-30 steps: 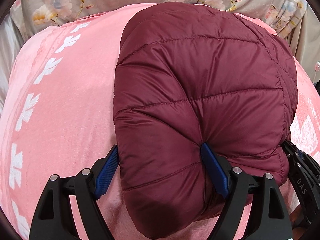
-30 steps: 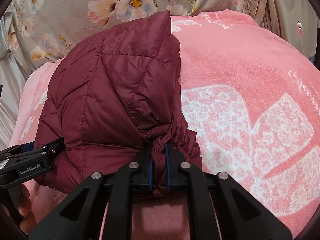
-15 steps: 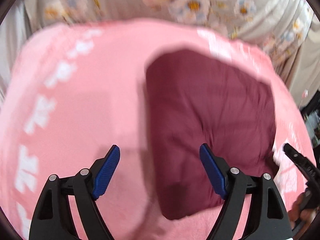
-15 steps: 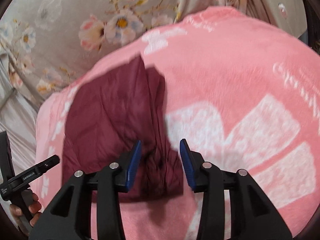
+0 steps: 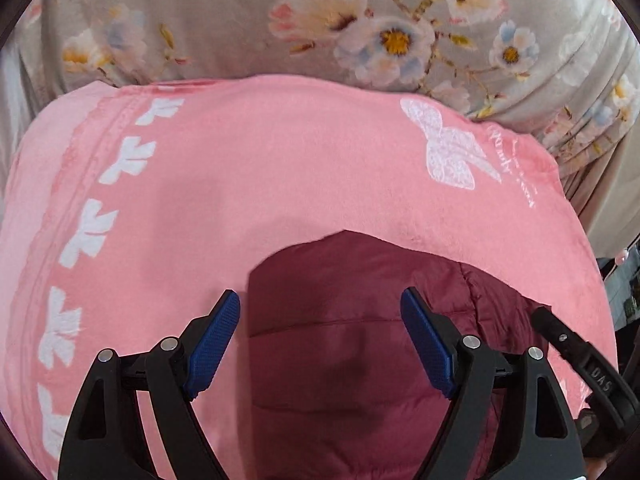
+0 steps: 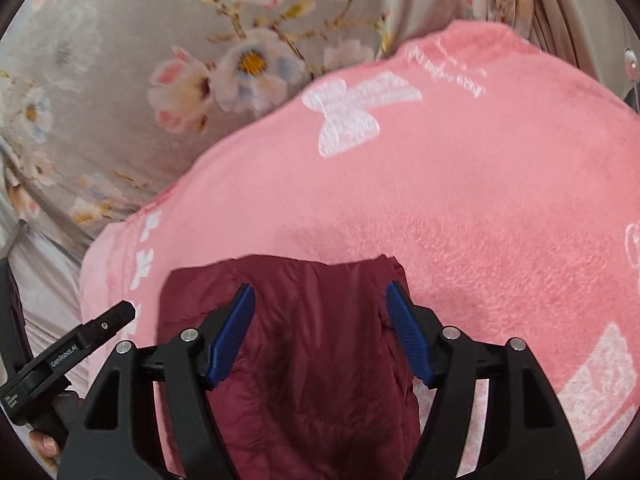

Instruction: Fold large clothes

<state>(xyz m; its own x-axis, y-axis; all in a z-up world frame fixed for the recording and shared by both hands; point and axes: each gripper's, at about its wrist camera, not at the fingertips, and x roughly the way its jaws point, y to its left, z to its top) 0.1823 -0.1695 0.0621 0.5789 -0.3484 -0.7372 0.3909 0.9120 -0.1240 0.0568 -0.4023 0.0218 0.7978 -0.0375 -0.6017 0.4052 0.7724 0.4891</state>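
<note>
we hold the left gripper (image 5: 320, 332) angled down over the folded maroon jacket (image 5: 352, 344), jaws wide and empty. our right gripper (image 6: 320, 328), tilted likewise, has just been opening, nothing pinched between its pads. the jacket lies on the pink blanket (image 5: 280, 168), its long axis running away from us toward the floral curtain (image 5: 360, 20).

Folded maroon jacket (image 6: 312, 344) on pink blanket (image 6: 480, 208), right gripper (image 6: 320, 332) apart above it

Soft, even light, no glare. Both views are slightly motion-blurred, with fisheye bending and dark vignette at the corners. Faint shadows lie on the pink blanket (image 5: 280, 184).
</note>
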